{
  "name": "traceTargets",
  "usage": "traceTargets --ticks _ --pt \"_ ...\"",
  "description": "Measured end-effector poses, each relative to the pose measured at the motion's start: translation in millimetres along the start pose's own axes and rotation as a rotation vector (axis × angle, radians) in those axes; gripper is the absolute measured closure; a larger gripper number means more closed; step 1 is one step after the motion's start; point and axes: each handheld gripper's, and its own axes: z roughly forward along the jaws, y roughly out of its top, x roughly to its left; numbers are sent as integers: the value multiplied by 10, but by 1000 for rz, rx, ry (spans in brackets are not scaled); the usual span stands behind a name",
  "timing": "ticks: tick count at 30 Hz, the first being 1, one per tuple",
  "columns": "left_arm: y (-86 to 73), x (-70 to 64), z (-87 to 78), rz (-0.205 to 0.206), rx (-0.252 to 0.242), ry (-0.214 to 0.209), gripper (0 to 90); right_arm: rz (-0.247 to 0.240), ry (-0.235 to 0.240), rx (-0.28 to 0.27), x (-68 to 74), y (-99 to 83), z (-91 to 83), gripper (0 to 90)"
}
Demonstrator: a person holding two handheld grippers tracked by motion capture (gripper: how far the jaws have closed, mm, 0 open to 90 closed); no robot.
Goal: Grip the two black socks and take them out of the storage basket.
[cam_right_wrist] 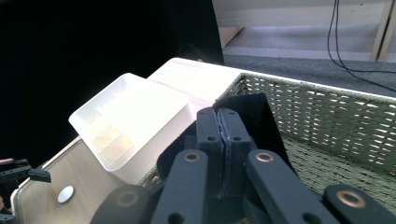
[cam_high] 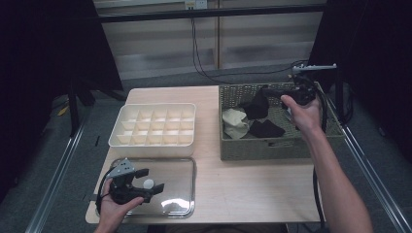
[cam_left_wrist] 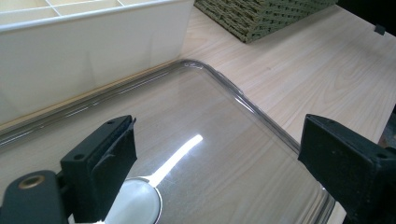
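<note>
The right gripper [cam_high: 272, 92] is hanging over the woven basket [cam_high: 272, 148] at the table's right, its jaws pressed together on 1 black cloth [cam_high: 256, 105], which is dangling from them above the basket floor. In the right gripper view the cloth [cam_right_wrist: 252, 114] is standing up behind the closed jaws, pinched in the seam between them. 2 more cloths are lying in the basket: 1 beige cloth [cam_high: 234, 122] at its left side and a second black cloth [cam_high: 266, 128] just beside it, nearer the person.

The left gripper [cam_high: 148, 179] is sitting low over the clear tray [cam_high: 187, 204] at the table's near left, its jaws spread wide and holding nothing. 1 small white disc [cam_high: 147, 183] is lying on the tray between those jaws; in the left gripper view the disc [cam_left_wrist: 137, 203] is right by the left-hand jaw.

1 white divided box [cam_high: 153, 141] is standing just behind the tray, and its compartments look bare.
</note>
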Motion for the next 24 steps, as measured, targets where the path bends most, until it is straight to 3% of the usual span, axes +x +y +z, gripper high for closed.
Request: traceTargets --ticks 17,24 --pt "-14 -6 -18 -5 -1 10 108 -25 40 -42 196 42 -148 888" --pt "34 -36 53 16 4 -11 110 -45 55 -51 284 14 -238 888"
